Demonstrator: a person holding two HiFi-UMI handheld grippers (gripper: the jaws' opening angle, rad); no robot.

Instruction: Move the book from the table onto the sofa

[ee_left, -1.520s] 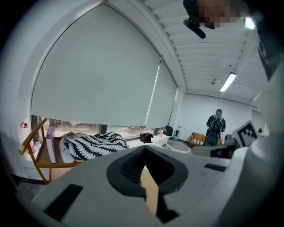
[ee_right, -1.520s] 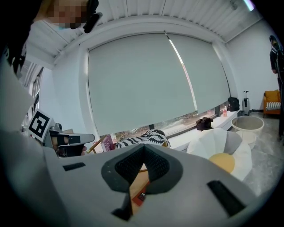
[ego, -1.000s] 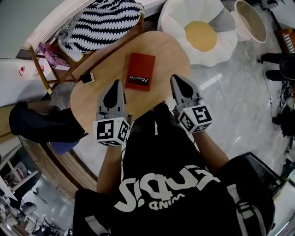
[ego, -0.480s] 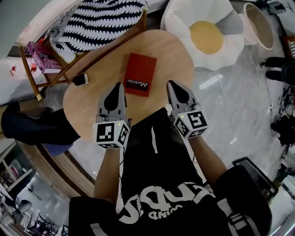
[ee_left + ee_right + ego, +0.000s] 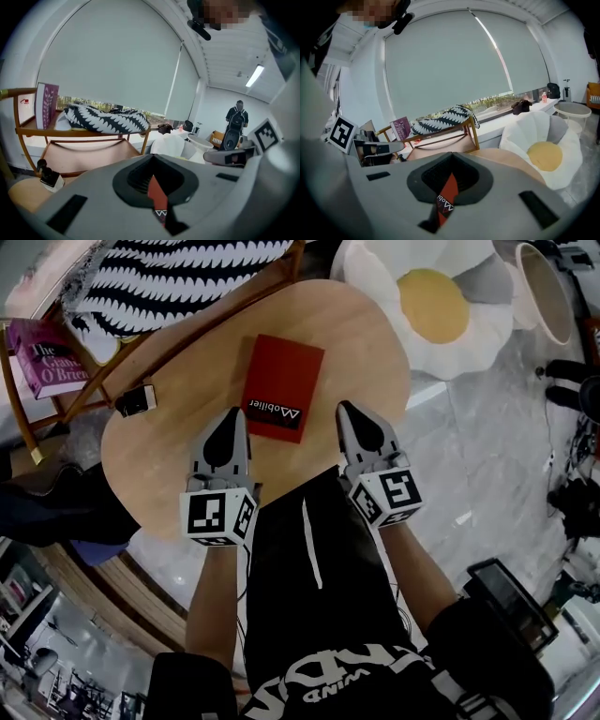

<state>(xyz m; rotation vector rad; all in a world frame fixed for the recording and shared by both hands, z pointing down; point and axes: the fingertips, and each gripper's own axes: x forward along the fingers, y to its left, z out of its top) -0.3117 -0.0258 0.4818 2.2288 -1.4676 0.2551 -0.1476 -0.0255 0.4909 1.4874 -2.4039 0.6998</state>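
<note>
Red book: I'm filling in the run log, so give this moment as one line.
red rectangular book: flat on rounded wooden table, untouched | left gripper: shut, empty | right gripper: shut, empty

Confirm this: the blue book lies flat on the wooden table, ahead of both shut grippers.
Not blue: the head view shows the book red. It does lie flat on the wooden table, ahead of the shut left gripper and right gripper.
</note>
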